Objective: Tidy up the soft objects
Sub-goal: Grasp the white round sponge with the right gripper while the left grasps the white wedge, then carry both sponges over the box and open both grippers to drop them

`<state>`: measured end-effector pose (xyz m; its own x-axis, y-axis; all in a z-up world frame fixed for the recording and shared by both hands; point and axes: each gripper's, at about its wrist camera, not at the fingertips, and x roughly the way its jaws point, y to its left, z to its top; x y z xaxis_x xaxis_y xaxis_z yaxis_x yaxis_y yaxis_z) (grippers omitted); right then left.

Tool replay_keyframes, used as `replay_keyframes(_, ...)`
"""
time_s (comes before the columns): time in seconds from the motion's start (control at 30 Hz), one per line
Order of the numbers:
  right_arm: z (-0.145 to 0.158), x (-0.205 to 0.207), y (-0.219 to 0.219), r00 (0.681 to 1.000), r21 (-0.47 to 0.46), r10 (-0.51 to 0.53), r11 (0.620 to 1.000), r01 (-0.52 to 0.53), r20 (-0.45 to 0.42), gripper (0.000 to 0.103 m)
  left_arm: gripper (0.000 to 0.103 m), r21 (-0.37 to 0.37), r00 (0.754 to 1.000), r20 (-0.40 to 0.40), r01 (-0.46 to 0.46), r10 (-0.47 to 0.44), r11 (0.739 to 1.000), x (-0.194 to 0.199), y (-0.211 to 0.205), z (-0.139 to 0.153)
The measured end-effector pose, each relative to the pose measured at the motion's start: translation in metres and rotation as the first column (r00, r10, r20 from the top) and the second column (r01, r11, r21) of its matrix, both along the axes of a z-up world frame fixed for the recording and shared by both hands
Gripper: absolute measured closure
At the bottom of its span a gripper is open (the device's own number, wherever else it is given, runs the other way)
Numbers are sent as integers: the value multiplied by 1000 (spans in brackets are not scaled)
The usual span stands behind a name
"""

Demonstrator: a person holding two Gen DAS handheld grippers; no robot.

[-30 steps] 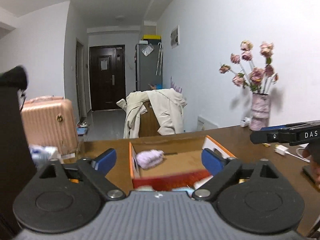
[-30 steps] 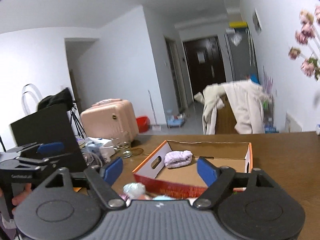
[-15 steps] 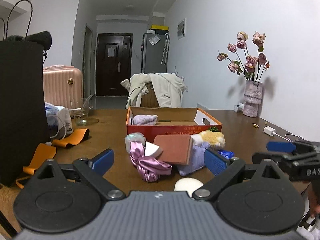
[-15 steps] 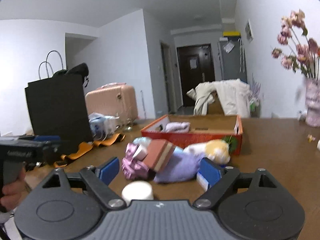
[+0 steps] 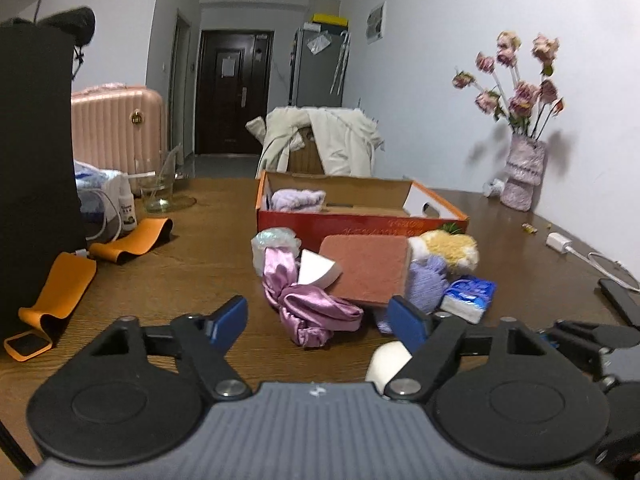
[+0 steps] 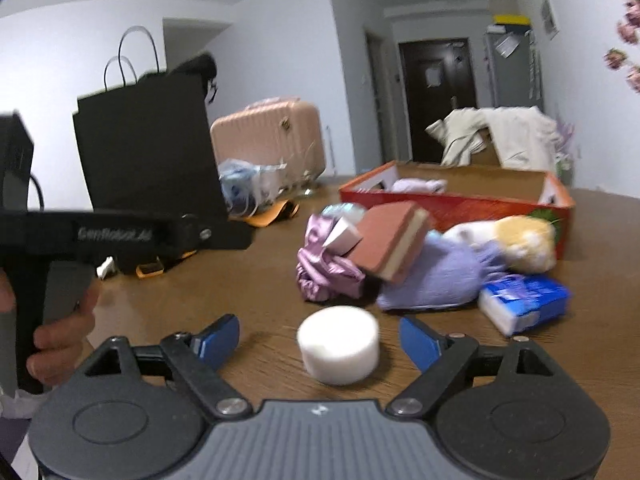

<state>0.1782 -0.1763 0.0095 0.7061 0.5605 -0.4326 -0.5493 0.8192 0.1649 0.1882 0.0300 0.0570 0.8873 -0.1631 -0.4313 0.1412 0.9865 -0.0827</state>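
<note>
A pile of soft things lies on the brown table in front of an orange cardboard box: a pink satin scrunchie, a red-brown sponge, a lilac cloth, a yellow plush and a blue tissue pack. A lilac towel lies inside the box. A white foam puck sits between the fingers of my open right gripper. My left gripper is open and empty, just short of the scrunchie.
A black paper bag stands at the left, with orange straps beside it. A vase of pink flowers stands at the back right. A white charger and cable and a dark phone lie at the right edge.
Both grippers have pulled back from the box and dropped lower, toward the pile. The white puck now lies between the right gripper's fingers.
</note>
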Motion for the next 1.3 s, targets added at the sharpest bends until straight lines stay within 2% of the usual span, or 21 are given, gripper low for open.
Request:
replay_keyframes(0.07,-7,14,12,1000,-17,2,1000,-3,-21,20,30,2,1000,-18,7,-7,1000,16,0,-4)
replay_keyframes(0.17,-18,36,21,998,-48,-21,999,18,-62,33,33,15,999,-35,27,-26,1000,45,-4,-11)
replay_keyframes(0.2,-22,41,22,997,-60,-23,998,19,-76,49,35,18,998,-47,33,-32,999,57,-6,-13)
replay_keyframes(0.23,-24,46,22,995,-70,-15,998,9,-95,50,36,17,998,-53,46,-45,999,68,-8,-15)
replay_keyframes(0.43,-10,48,-12,995,-8,-54,999,53,-82,51,50,-30,990,-119,76,-79,997,123,-16,-31)
replay_keyframes(0.5,-6,48,-22,994,-15,-77,997,76,-72,51,61,-64,986,-142,83,-92,994,134,-15,-36)
replay_keyframes(0.53,-4,48,-26,993,-21,-92,996,91,-69,51,63,-79,985,-147,84,-95,993,137,-14,-38)
replay_keyframes(0.57,-3,49,-29,993,-20,-101,995,99,-66,51,70,-95,984,-151,79,-93,992,139,-13,-39)
replay_keyframes(0.67,-1,52,-34,993,-4,-98,995,98,-64,51,76,-148,981,-169,69,-94,987,143,-5,-42)
replay_keyframes(0.77,-1,56,-32,994,4,-92,996,93,-59,51,80,-165,981,-174,59,-88,985,140,0,-41)
replay_keyframes(0.8,0,59,-31,994,7,-89,996,89,-58,51,85,-169,981,-171,61,-91,984,138,1,-38)
replay_keyframes(1.1,13,48,-39,994,42,-105,993,106,-15,51,88,-175,991,-99,76,-94,982,106,3,-9)
replay_keyframes(1.3,25,49,-65,983,69,-182,981,181,15,51,87,-138,989,7,148,-149,979,91,-6,23)
